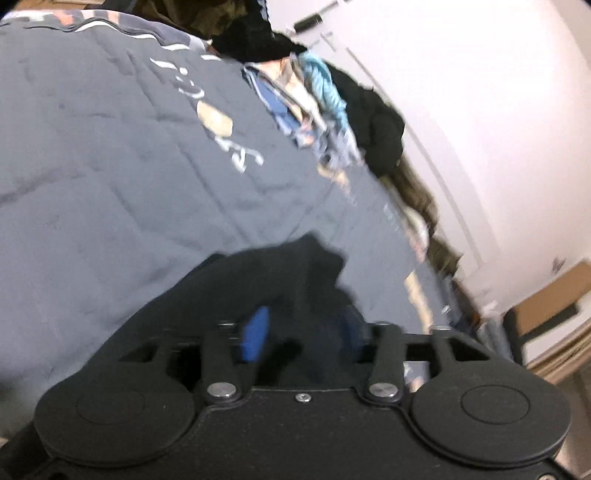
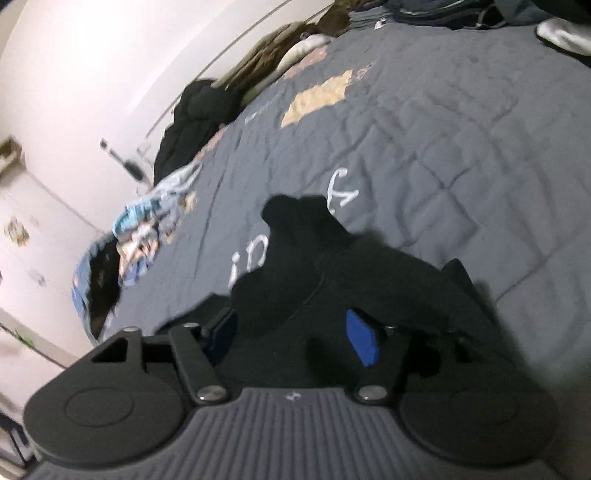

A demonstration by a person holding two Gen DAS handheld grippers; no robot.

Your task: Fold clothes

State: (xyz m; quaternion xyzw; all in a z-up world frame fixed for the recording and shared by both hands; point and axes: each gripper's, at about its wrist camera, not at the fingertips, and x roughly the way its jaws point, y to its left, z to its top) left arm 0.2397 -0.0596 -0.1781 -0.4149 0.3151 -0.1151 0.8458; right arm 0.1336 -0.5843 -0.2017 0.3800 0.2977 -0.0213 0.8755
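A black garment [image 1: 280, 273] lies bunched on the grey quilted bedspread [image 1: 110, 166] and drapes back over my left gripper [image 1: 304, 328]. Its blue pads [image 1: 255, 332] stand apart with the cloth between them, and the inner face of one pad is bare, so the gripper is open. In the right wrist view the same black garment [image 2: 295, 251] runs forward from my right gripper [image 2: 295, 332] across the bedspread [image 2: 461, 129]. That gripper is also open: a blue pad [image 2: 364, 343] stands clear of the cloth lying in the gap.
A heap of blue and pale clothes [image 1: 306, 110] [image 2: 147, 221] and a black jacket [image 1: 373, 122] [image 2: 199, 114] lie along the bed's edge by the white wall. An olive garment [image 2: 269, 48] lies further along. Dark stacked clothes [image 2: 443, 14] sit at the far side. A cardboard box [image 1: 550, 299] stands beyond the bed.
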